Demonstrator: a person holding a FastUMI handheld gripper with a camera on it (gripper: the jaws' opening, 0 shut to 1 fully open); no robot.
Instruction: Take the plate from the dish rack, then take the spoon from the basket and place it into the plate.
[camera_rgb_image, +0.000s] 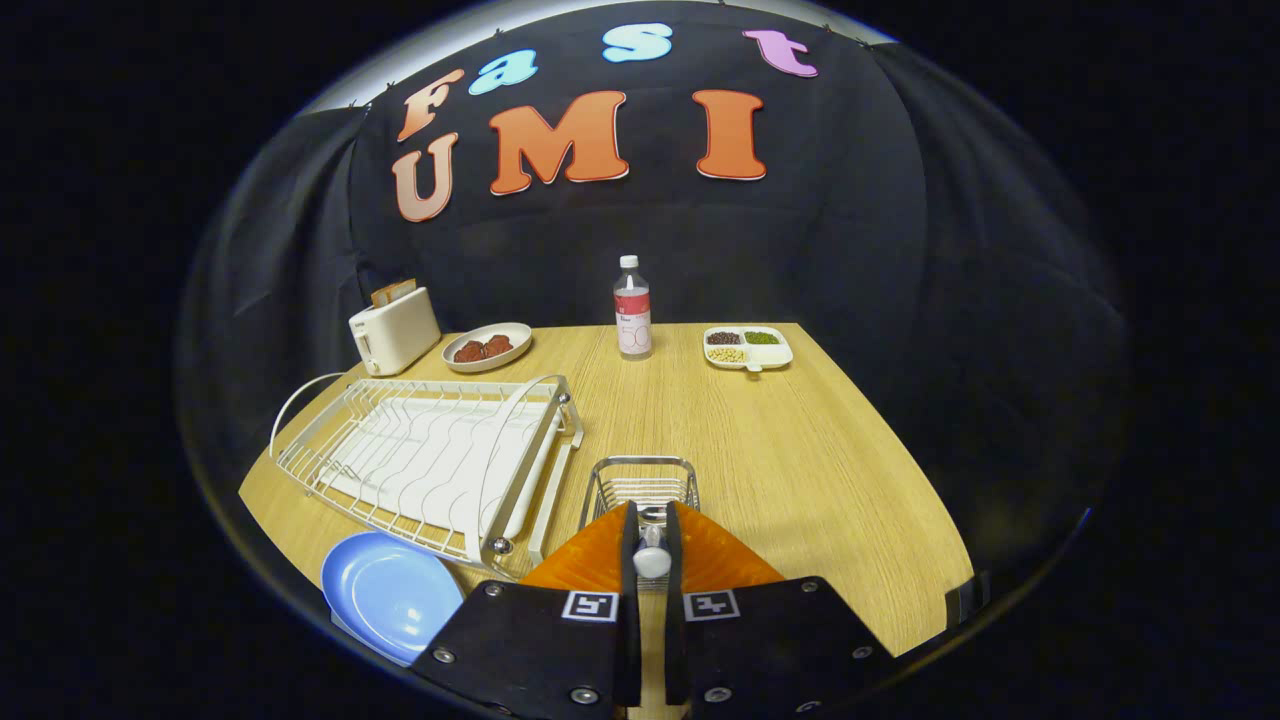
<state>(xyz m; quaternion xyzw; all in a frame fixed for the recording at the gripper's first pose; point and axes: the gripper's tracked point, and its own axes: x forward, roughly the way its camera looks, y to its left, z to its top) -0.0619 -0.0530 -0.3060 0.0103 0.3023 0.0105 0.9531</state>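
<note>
Gripping the pale rounded end of a spoon (652, 560), with the gripper (652, 520) nearly closed and both fingers pressed against it from either side. Hard to tell whether that end is the bowl or the handle. Held just above and slightly nearer than the small silver wire basket (640, 482), which stands on the light wooden table (800, 470) right at the fingertips. Lying flat beside the fingers, on the left at the table's near edge: a round light-blue plate (392, 595), close to the corner of the white wire dish rack (430, 455) with its white drip tray. Standing further back, past the rack: a cream toaster (393, 330) with slices in its slots, and next to it an oval beige dish (488, 347) carrying dark red pieces. Upright at the far middle of the table: a clear plastic bottle (632, 310) with a pink label. Resting to its right: a white divided tray (748, 347) of beans and grains.
</note>
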